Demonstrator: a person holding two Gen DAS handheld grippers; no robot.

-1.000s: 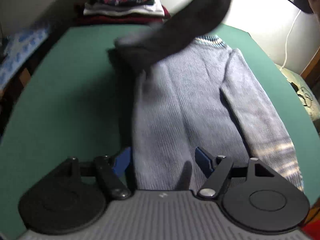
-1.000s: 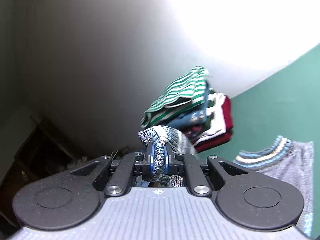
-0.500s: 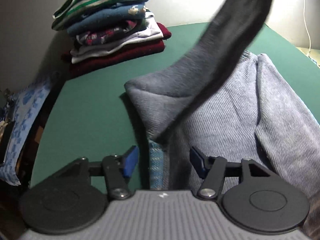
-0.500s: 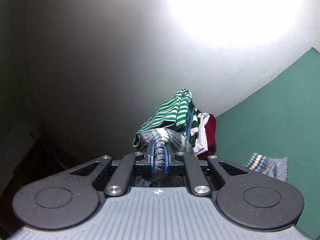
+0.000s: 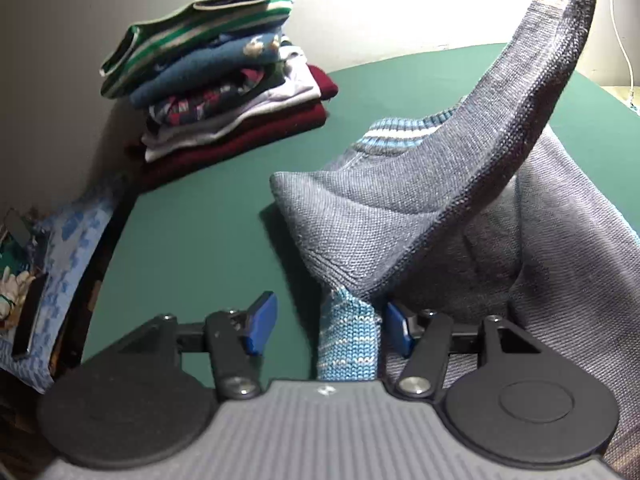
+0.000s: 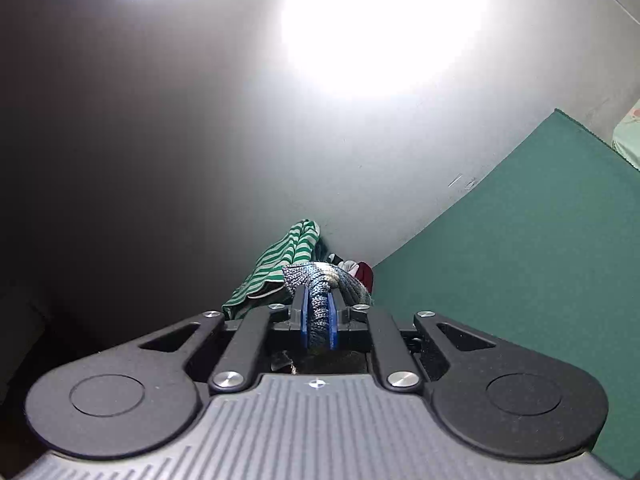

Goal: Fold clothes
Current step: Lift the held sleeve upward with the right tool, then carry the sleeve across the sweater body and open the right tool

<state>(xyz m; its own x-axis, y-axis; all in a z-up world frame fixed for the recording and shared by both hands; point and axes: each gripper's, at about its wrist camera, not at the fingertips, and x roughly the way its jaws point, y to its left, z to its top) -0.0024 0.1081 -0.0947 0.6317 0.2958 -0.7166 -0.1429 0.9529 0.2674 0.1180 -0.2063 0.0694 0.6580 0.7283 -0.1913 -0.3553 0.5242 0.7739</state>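
Note:
A grey-blue knit sweater [image 5: 540,248] lies on the green table [image 5: 200,232]. Its left sleeve [image 5: 520,92] is lifted up and across the body toward the upper right. My left gripper [image 5: 330,322] is open, low over the sweater's striped hem [image 5: 348,344], which lies between its blue pads [image 5: 262,320]. My right gripper [image 6: 318,316] is shut on the sleeve's striped cuff [image 6: 320,280] and holds it high above the table.
A stack of folded clothes [image 5: 224,92] stands at the table's far left corner; it also shows in the right wrist view [image 6: 280,272]. A blue patterned cloth [image 5: 60,264] hangs off the left side. A wall is behind the table.
My right gripper has lifted the cuff higher and carried the sleeve across the sweater. My left gripper has moved down to the hem at the sweater's left edge.

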